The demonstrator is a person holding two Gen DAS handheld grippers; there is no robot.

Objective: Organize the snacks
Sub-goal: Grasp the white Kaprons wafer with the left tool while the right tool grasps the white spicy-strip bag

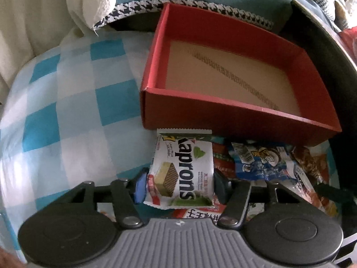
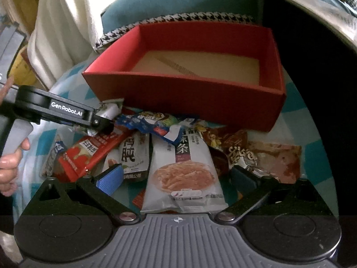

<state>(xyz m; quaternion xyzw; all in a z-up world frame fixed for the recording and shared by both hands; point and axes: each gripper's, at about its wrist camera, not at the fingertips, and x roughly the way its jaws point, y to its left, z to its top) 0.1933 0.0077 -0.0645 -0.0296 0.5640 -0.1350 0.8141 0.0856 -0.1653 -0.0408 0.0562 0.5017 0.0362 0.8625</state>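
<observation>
Left wrist view: my left gripper (image 1: 179, 184) pinches a wafer packet (image 1: 181, 174) just before the red box (image 1: 234, 116); on the right wrist view my right gripper (image 2: 176, 178) hangs with jaws apart above the snack pile (image 2: 183, 156) on the checked cloth (image 1: 67, 111)

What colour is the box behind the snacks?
Red walls, plain brown cardboard floor: the box shows best in the right wrist view.
</observation>
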